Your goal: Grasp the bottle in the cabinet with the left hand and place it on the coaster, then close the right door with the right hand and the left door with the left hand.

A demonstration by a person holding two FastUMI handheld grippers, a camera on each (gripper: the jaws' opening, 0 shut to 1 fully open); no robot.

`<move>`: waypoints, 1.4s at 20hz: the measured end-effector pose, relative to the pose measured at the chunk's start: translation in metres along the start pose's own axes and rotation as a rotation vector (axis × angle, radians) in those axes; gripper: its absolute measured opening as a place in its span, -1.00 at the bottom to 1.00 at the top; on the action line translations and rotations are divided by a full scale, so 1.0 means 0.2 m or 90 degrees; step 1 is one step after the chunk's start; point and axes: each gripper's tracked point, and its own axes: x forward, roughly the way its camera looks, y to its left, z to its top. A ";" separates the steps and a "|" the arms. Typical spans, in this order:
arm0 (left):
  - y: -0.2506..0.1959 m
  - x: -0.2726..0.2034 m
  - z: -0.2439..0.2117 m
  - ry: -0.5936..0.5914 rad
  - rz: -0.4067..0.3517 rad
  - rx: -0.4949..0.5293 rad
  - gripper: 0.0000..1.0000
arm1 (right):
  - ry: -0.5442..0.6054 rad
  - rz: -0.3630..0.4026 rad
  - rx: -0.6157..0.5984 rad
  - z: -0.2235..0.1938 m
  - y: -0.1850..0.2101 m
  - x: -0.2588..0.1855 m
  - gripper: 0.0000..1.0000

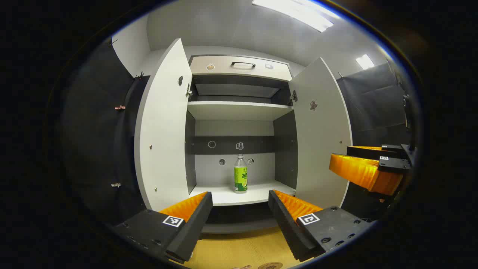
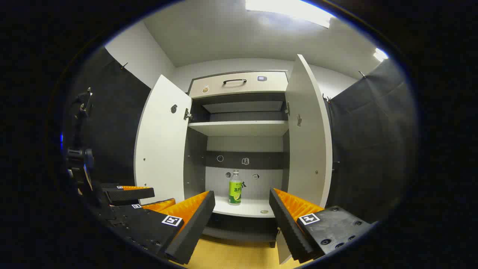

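I am holding both jaws apart, left gripper [image 1: 239, 216] facing the bottle [image 1: 241, 175] on the cabinet's [image 1: 239, 112] lower shelf — tall, narrow, it is risking tipping if a finger bumps it.

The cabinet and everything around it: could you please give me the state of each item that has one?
Left door: open.
Right door: open.
Drawer: shut.
Bottle: upright on the lower shelf, cap on, ungrasped.
Left gripper: jaws open, empty.
Right gripper: jaws open, empty.
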 end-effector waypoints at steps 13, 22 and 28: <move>-0.01 0.02 0.01 -0.006 -0.006 0.002 0.91 | 0.036 -0.021 0.004 -0.08 -0.06 0.04 0.94; -0.01 0.02 0.01 -0.008 -0.036 -0.009 0.92 | 0.048 -0.043 -0.010 -0.11 -0.06 0.01 0.94; -0.05 0.03 0.00 -0.008 -0.090 -0.003 0.92 | 0.042 -0.084 -0.025 -0.08 -0.06 -0.07 0.94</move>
